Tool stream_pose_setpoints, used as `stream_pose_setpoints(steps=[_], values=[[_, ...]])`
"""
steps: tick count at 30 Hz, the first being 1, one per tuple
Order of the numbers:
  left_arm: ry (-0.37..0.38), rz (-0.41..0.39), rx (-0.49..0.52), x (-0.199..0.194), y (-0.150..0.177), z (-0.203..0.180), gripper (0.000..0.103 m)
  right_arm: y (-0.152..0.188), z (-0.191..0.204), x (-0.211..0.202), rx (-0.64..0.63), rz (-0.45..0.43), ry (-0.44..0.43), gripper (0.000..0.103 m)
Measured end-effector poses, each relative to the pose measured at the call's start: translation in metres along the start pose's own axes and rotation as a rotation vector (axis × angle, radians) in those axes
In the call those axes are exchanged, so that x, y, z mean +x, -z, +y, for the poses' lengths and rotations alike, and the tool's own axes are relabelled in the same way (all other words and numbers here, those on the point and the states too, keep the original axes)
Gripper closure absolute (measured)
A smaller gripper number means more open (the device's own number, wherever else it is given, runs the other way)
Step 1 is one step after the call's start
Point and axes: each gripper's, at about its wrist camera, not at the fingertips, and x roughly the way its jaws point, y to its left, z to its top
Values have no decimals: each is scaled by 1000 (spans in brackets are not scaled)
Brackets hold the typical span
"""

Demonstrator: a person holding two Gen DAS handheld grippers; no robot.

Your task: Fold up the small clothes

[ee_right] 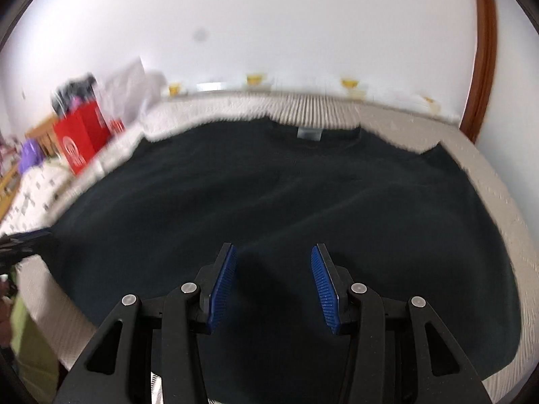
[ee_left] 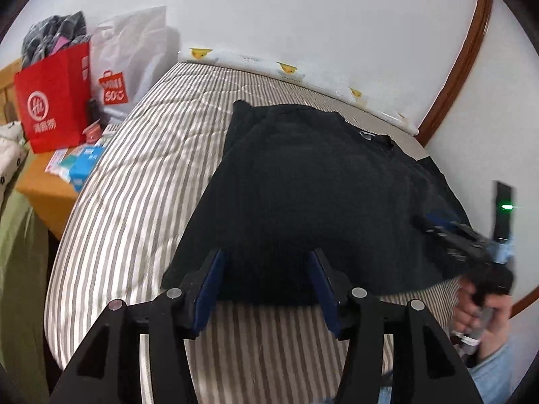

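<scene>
A black T-shirt [ee_left: 320, 185] lies spread flat on a striped bed [ee_left: 134, 185], its collar and label [ee_right: 308, 133] towards the wall. My left gripper [ee_left: 266, 256] hangs over the shirt's near left hem, jaws apart, with no cloth pinched between the blue pads [ee_left: 210, 289]. My right gripper [ee_right: 272, 249] is open above the middle of the shirt [ee_right: 269, 185], nothing between its fingers. In the left wrist view the right gripper [ee_left: 454, 232] shows blurred at the right, held by a hand [ee_left: 485, 306]. The left gripper [ee_right: 20, 242] is a dark blur at the right wrist view's left edge.
A red paper bag [ee_left: 54, 101] and a white plastic bag [ee_left: 134, 54] stand on a wooden bedside table [ee_left: 43, 181] with small boxes, left of the bed. A white wall runs behind the bed, with a brown wooden frame [ee_left: 465, 60] at the right. Green fabric [ee_left: 17, 269] hangs at the far left.
</scene>
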Motion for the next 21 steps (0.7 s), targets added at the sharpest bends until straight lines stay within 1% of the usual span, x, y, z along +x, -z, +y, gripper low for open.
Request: stream_pose_setpoints(steps=[1,2,4,8,11,15,16,17,18,21], values=[[0,2,-1,-2,4,1,53,3,0,6,9,13,8,57],[1,5,-8,-5,8,4,53,7,-3,4,20,-13,7,57],[8,9,-32,-7,15,9,53,7,-7,3,22,-14,10,57],[57,20,-115,-5,23,20,53,10,-2,4,14,-11,33,57],[106,18,-151,-1,25,24,52,11,4,2,-9,-12,56,56],[154,40,-206,13,23,30,50,13,2,2,0,-17,53,55],[164,45,-219,15,24,31,49,14,1,2,0,-20,55,55],[173,27,-231,15,23,32,48,14,2,2,-1,-21,59,55],[179,27,-236,17,21,31,47,14,2,2,-1,-22,62,55],[186,24,-249,23,15,28,47,16,3,1,-1,-28,68,55]])
